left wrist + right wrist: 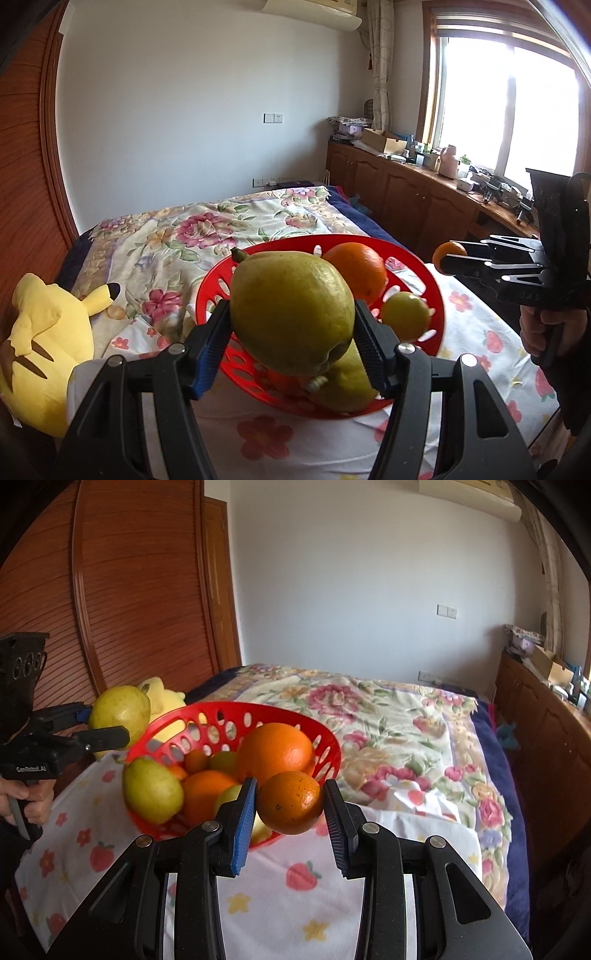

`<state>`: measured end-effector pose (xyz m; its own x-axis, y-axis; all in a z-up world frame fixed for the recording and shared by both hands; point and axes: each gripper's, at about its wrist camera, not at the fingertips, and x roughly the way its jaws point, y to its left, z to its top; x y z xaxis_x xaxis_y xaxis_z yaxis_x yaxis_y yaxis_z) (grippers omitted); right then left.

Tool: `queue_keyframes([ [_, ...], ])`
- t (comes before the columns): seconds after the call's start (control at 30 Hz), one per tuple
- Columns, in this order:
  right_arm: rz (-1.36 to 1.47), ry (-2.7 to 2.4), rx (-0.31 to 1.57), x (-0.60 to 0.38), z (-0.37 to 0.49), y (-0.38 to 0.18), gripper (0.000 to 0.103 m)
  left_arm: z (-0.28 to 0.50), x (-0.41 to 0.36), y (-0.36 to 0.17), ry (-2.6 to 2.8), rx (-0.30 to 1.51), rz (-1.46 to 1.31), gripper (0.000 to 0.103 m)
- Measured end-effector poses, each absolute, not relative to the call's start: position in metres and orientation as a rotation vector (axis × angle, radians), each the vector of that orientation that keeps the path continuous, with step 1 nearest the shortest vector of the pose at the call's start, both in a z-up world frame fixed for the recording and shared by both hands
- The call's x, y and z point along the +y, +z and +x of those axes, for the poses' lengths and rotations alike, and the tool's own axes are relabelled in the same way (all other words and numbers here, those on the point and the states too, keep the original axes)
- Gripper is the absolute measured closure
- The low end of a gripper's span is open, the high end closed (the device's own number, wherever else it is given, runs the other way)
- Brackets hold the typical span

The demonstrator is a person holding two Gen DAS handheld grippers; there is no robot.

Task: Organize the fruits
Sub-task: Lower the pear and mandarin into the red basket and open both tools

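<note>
My left gripper point(291, 325) is shut on a large green pear point(291, 310), held in the air just in front of a red perforated basket point(424, 277). In the right wrist view that same pear point(120, 710) hangs left of the basket point(229, 714). My right gripper point(290, 805) is shut on a small orange point(290, 801), lifted in front of the basket's right side; from the left view the small orange point(448, 253) shows at the right. A big orange point(275, 749), another pear point(153, 790) and several smaller fruits lie in the basket.
The basket stands on a white cloth with strawberry and flower print point(295, 904) spread over a floral bed cover point(388, 731). A yellow plush toy point(48, 339) lies at the left. Wooden wardrobe doors point(110, 609) stand behind, and a cluttered wooden counter point(443, 184) runs under the window.
</note>
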<state>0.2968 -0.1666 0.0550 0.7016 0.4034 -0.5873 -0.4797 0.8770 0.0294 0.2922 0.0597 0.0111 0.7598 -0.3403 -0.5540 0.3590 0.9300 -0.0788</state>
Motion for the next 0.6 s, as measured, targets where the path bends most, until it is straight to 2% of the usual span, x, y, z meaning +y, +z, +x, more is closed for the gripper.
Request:
queue_keyframes([
  [0.6,-0.114,0.497,0.634,-0.160,0.338,0.044,0.067,0.319,0.062,-0.014,-0.364,0.657,0.033,0.040],
])
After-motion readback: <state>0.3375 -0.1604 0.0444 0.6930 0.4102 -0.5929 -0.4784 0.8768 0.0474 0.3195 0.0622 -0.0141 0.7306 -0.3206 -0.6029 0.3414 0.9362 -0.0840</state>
